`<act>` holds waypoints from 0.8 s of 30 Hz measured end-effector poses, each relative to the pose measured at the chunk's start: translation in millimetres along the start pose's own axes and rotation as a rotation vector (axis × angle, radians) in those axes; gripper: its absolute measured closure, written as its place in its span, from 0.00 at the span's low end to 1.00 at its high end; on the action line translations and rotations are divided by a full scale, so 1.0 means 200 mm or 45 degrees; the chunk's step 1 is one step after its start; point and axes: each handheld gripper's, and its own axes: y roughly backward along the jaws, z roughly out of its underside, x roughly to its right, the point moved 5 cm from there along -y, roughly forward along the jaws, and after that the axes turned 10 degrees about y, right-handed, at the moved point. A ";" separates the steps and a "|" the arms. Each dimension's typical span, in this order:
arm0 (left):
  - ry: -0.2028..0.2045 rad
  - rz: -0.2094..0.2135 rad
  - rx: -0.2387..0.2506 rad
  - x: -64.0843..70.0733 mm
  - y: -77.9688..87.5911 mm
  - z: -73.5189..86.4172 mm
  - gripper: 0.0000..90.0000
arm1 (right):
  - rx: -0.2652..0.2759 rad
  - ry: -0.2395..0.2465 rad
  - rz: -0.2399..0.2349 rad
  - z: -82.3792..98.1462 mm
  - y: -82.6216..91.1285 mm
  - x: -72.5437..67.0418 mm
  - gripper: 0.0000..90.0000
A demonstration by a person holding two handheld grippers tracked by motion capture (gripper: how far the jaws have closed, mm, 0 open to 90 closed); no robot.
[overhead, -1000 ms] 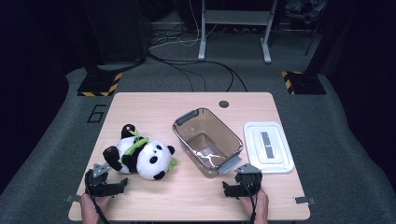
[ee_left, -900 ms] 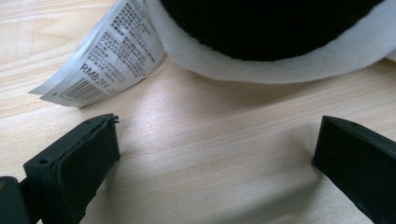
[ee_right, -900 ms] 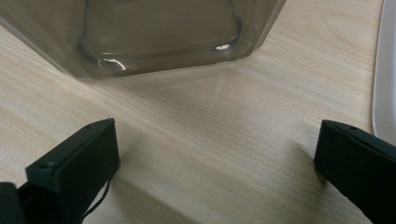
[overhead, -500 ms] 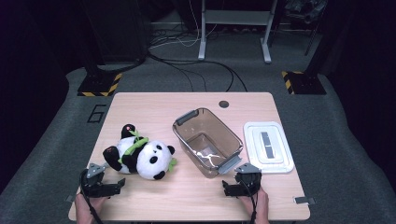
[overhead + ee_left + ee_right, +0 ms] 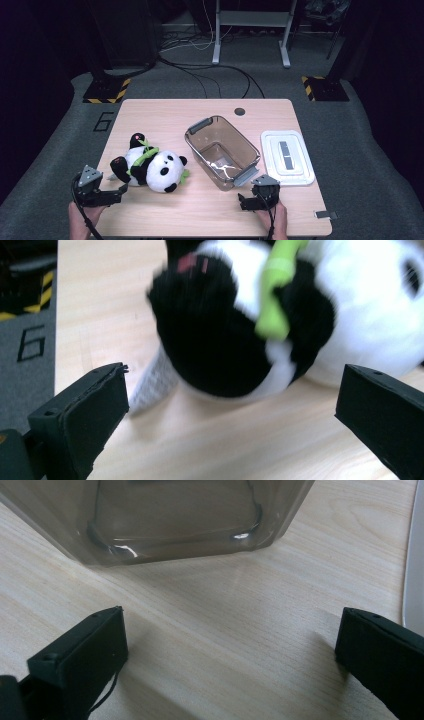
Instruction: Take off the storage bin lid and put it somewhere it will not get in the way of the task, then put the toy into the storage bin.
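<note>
High view: one toy panda [image 5: 150,169], one clear bin [image 5: 222,152], one white lid [image 5: 286,157], two grippers on a pale wooden table [image 5: 165,112].

The plush black-and-white panda, with a green ribbon, lies at the near left; the left gripper [image 5: 119,192] sits just beside it, fingers spread wide and empty, nothing between them and the toy. The right gripper [image 5: 243,202], fingers also wide apart and empty, rests near the smooth rectangular plastic bin, at centre. The flat lid lies right of the bin.
</note>
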 end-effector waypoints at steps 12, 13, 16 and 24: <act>-0.083 0.072 0.024 0.14 -0.04 -0.19 0.00 | 0.000 -0.002 0.001 0.00 0.00 0.00 0.00; -0.091 0.078 0.017 0.15 -0.06 -0.20 0.00 | 0.000 -0.004 0.001 0.00 0.00 0.00 0.00; -0.103 0.096 0.014 0.19 -0.10 -0.23 0.01 | 0.000 -0.004 0.001 0.00 0.00 0.00 0.00; -0.101 0.128 -0.039 0.23 -0.23 -0.27 0.00 | 0.000 -0.004 0.001 0.00 0.00 0.00 0.00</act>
